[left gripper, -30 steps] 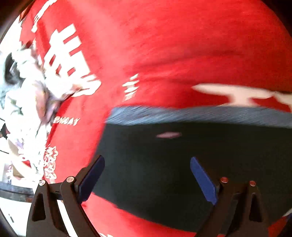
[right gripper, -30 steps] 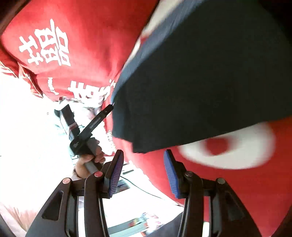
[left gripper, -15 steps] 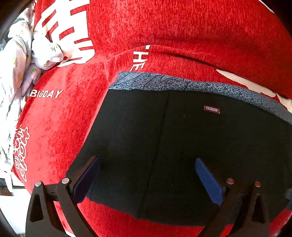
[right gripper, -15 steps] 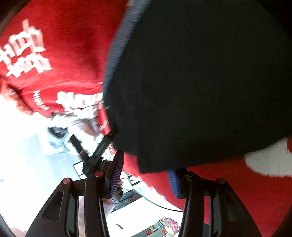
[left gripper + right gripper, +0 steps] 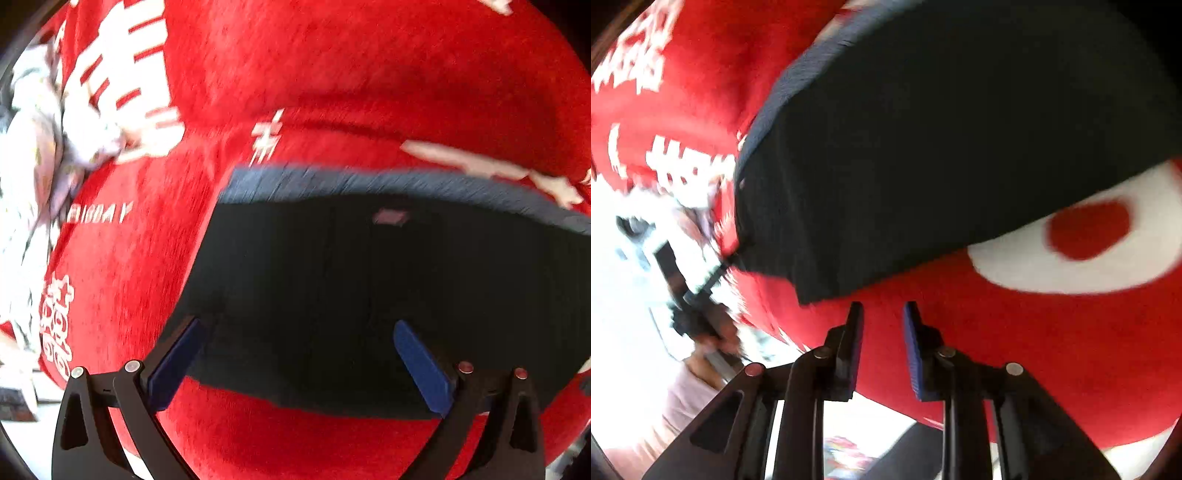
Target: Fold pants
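Left wrist view: the left tongs point steeply down, spread wide and holding nothing, over the near edge of the dark pants. The pants lie flat on a red blanket with white letters; a pale floral cloth is bunched at the left. The right tongs have just closed to a narrow gap, empty, just beside the pants' corner.

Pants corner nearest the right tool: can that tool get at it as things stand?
Probably yes. The right tool sits just short of the pants corner, nothing between them, but its jaws stand narrowed with nothing held.
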The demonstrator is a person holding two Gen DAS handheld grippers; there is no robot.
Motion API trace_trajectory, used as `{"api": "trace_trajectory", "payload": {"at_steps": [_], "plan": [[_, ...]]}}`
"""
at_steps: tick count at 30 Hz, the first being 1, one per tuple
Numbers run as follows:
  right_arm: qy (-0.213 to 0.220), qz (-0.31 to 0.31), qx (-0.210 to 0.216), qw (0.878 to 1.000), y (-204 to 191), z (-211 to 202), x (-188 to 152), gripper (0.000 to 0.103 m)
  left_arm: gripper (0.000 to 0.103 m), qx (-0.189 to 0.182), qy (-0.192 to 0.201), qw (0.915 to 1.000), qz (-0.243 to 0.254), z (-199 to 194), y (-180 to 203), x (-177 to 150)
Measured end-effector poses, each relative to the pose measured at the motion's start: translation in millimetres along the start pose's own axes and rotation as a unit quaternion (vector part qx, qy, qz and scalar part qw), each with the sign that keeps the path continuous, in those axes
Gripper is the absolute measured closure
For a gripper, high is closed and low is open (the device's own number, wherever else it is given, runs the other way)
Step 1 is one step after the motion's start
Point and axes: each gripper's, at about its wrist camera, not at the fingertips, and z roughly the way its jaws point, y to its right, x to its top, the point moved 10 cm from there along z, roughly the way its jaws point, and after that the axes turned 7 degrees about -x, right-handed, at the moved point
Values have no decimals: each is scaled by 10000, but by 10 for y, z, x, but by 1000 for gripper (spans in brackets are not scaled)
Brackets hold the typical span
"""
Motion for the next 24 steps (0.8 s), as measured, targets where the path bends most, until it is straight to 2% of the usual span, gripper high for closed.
{"api": "trace_trajectory", "payload": {"at_steps": [2, 4, 6, 8, 9, 11, 12, 14, 17, 19, 24], "plan": [[395, -571, -278, 9972, -134, -237, 139, 75, 0, 17, 199, 9997, 125, -6, 96, 228], [841, -1003, -691, 9890, -221, -409, 377, 56, 0, 100, 255, 9996, 75, 99, 122, 434], [1131, -1194, -931, 9820, -287, -439, 685, 54, 0, 244, 170, 9995, -67, 333, 84, 564], [1187, -1210, -1012, 9803, -312, -350, 860, 54, 0, 534, 41, 9986, -12, 533, 21, 538], [1091, -1125, -1134, 9811, -261, -225, 949, 54, 0, 453, 145, 9989, -9, 559, 6, 541], [806, -914, -1322, 9837, -269, 6, 950, 54, 0, 326, 202, 9992, -78, 553, -71, 515], [1028, -952, -1337, 9811, -312, -22, 950, 54, 0, 250, 163, 9995, -126, 552, -106, 501], [995, -1088, -1343, 9799, -365, 4, 854, 54, 0, 130, 4, 9996, -240, 546, -167, 471], [873, -1009, -1202, 9838, -337, -21, 687, 54, 0, 419, -133, 9990, -79, 399, -168, 410], [835, -912, -1036, 9869, -291, -114, 552, 53, 0, 403, -107, 9989, 223, 249, -8, 335], [883, -386, -708, 9928, -38, -369, 402, 52, 0, -138, -99, 9954, 942, -59, 758, 105]]}}
